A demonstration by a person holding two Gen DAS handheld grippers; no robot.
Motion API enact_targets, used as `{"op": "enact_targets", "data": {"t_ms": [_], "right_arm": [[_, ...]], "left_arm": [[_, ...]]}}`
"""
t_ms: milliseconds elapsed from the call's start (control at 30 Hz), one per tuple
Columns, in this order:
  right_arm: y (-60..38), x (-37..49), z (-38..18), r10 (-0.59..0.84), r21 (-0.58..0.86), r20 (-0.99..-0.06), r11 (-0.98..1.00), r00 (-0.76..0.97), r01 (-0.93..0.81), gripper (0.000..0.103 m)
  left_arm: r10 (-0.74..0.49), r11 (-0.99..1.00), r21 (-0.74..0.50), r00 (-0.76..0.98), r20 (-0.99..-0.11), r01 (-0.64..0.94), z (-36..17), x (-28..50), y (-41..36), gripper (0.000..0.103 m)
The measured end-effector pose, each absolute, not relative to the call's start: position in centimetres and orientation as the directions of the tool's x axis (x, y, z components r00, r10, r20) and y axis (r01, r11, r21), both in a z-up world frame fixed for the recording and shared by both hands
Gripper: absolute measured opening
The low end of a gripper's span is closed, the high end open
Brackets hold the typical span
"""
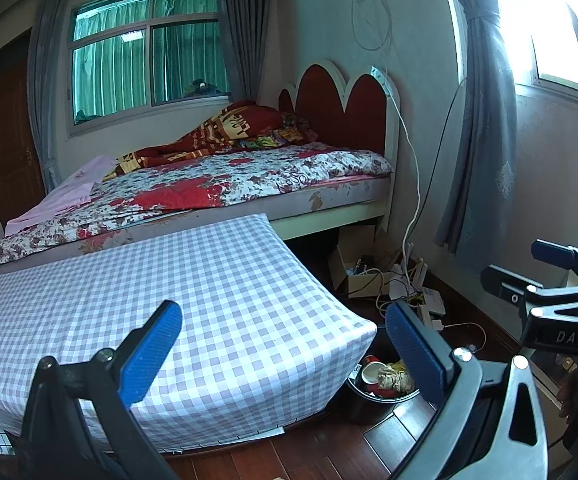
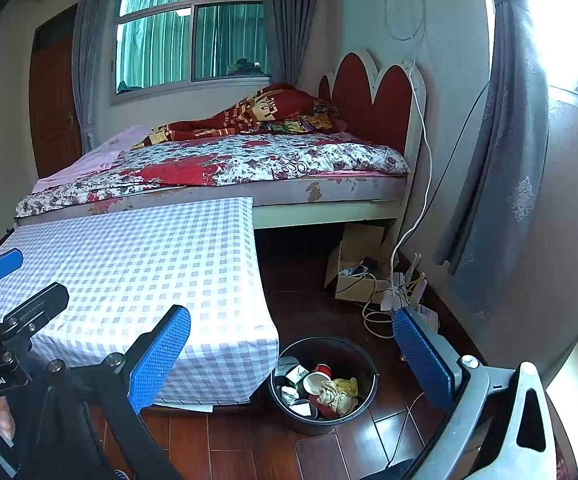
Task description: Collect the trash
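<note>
Bedroom, dark wood floor (image 2: pixel 321 456); bed (image 2: pixel 249 160) with a floral cover along the far wall, red headboard (image 2: pixel 373 100) ahead of the right gripper's fingers, windows behind and to the right. Checked tablecloth (image 1: pixel 161 280) covers a low table sitting ahead of both grippers, mostly behind the left finger of each. Left gripper (image 1: pixel 285 352): blue pads spread wide, nothing between them, nothing held. Right gripper (image 2: pixel 293 356): same, fingers wide apart and empty. Black bin (image 2: pixel 369 372) stands on the floor just beside the table's hanging corner; in the right wrist view it sits between the two fingers, slightly below the tips; in the left wrist view (image 1: pixel 365 404) it is partly hidden behind the right finger. Trash is in the bin: a red-and-white paper cup (image 2: pixel 317 380), crumpled tan and yellow paper (image 2: pixel 339 394), a small white carton (image 2: pixel 297 374), other scraps too small to tell. Beyond the right finger, a cardboard box (image 2: pixel 353 268) and a tangle of white cables (image 2: pixel 393 300) lie on the floor under the bed's head end. Right gripper shows at the right edge of the left wrist view; left gripper at the left edge of the right wrist view.
</note>
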State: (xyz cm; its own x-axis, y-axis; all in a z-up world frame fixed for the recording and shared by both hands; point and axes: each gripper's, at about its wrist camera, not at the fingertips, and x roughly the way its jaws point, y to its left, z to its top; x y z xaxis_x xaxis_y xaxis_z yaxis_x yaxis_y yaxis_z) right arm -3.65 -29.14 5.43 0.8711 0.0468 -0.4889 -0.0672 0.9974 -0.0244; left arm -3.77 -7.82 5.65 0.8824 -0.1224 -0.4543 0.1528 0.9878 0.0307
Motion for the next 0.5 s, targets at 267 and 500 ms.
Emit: {"op": "enact_targets", "data": {"t_ms": [267, 500], "right_arm": [[-29.34, -3.64, 5.19, 0.046, -0.024, -0.490, 0.998, 0.870, -0.066, 0.102], [-29.42, -3.67, 5.13, 0.045, -0.024, -0.490, 0.998, 0.870, -0.065, 0.102]], "left_arm": [[-0.126, 0.987, 0.030, 0.879, -0.459, 0.157, 5.41, -3.59, -7.99, 0.102], [-0.132, 0.985, 0.036, 0.880, -0.457, 0.166, 5.41, -3.52, -8.50, 0.102]]}}
